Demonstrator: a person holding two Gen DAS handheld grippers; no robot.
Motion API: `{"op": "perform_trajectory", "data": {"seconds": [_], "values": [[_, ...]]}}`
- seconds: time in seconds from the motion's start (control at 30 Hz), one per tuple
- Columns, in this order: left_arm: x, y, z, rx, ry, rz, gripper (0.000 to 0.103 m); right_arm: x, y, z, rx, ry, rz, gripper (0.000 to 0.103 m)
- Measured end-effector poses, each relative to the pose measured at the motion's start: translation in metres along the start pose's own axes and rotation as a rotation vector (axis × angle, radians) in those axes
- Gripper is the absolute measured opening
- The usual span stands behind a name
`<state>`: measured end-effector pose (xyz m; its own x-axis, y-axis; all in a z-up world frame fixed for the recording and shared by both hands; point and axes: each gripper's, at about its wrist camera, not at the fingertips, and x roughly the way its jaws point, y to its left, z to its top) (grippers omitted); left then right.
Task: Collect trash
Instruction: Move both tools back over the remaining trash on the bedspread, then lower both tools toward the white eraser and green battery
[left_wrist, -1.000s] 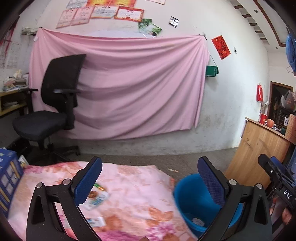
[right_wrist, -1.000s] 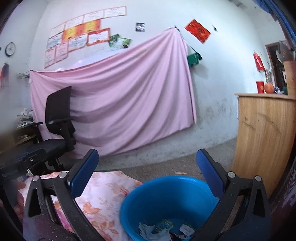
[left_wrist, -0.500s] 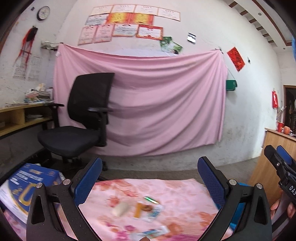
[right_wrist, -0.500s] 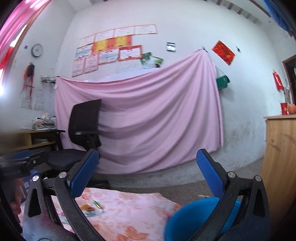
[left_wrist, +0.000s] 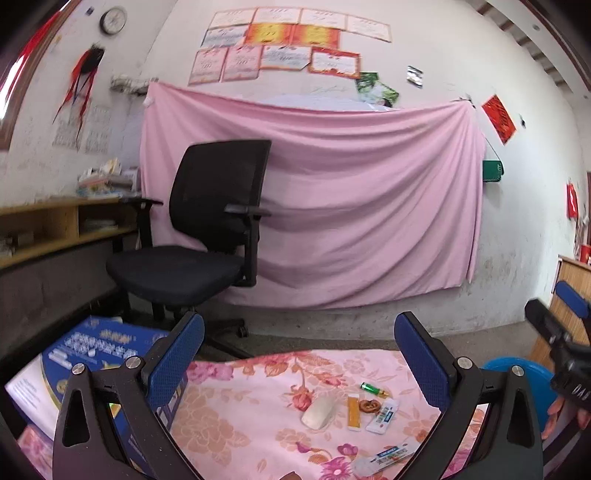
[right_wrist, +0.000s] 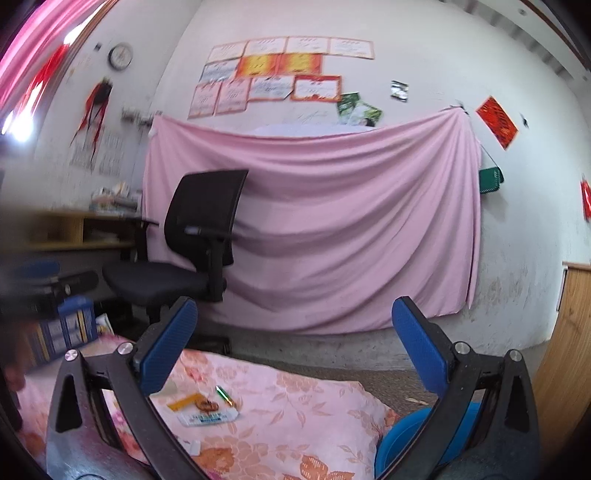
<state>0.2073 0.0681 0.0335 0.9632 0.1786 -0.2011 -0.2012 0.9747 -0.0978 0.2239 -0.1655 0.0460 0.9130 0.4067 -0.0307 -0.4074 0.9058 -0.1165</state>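
Trash lies on a pink floral cloth (left_wrist: 240, 413): a pale oval piece (left_wrist: 317, 413), an orange strip (left_wrist: 353, 411), a brown round wrapper (left_wrist: 370, 405), a white-blue wrapper (left_wrist: 383, 416), a green lighter (left_wrist: 373, 388) and another wrapper (left_wrist: 384, 456) near the front. My left gripper (left_wrist: 300, 358) hangs open above them, holding nothing. My right gripper (right_wrist: 294, 345) is open too, over the same cloth (right_wrist: 295, 417), with the wrappers (right_wrist: 207, 415) low on its left. The blue bucket (right_wrist: 413, 443) sits at the cloth's right edge, also seen as the bucket (left_wrist: 517, 384).
A black office chair (left_wrist: 207, 236) stands behind the cloth against a pink sheet (left_wrist: 351, 206) on the wall. A blue box (left_wrist: 92, 354) lies at the left. A wooden counter (right_wrist: 569, 350) rises on the right, a shelf (left_wrist: 55, 225) on the left.
Both grippers have swung left and tilted up, away from the bucket; the trash on the cloth has come toward the middle of the left view. Both stay open.
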Motion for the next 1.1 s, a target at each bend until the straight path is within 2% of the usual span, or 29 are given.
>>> {"op": "perform_trajectory", "data": {"seconds": [0.2, 0.53, 0.63, 0.73, 0.77, 0.9, 1.03, 1.1], "values": [[0.011, 0.003, -0.007, 0.041, 0.048, 0.021, 0.101, 0.014, 0.003, -0.011, -0.022, 0.069, 0.019, 0.103], [0.058, 0.007, -0.035, 0.064, 0.3, -0.074, 0.1, 0.065, 0.005, -0.031, 0.038, 0.304, 0.112, 0.103], [0.071, 0.005, -0.039, 0.06, 0.356, -0.079, 0.098, 0.082, 0.008, -0.042, 0.047, 0.399, 0.139, 0.097], [0.092, 0.001, -0.046, 0.073, 0.445, -0.101, 0.083, 0.097, 0.012, -0.051, 0.044, 0.483, 0.179, 0.084], [0.101, 0.0, -0.05, 0.078, 0.491, -0.11, 0.075, 0.102, 0.014, -0.053, 0.043, 0.507, 0.187, 0.082], [0.129, 0.004, -0.063, 0.025, 0.627, -0.185, 0.055, 0.123, 0.021, -0.063, 0.033, 0.611, 0.216, 0.062], [0.151, 0.011, -0.069, -0.029, 0.71, -0.205, 0.046, 0.145, 0.032, -0.073, 0.011, 0.692, 0.277, 0.056], [0.157, 0.01, -0.07, -0.018, 0.729, -0.203, 0.04, 0.155, 0.04, -0.078, -0.013, 0.73, 0.304, 0.051]]}}
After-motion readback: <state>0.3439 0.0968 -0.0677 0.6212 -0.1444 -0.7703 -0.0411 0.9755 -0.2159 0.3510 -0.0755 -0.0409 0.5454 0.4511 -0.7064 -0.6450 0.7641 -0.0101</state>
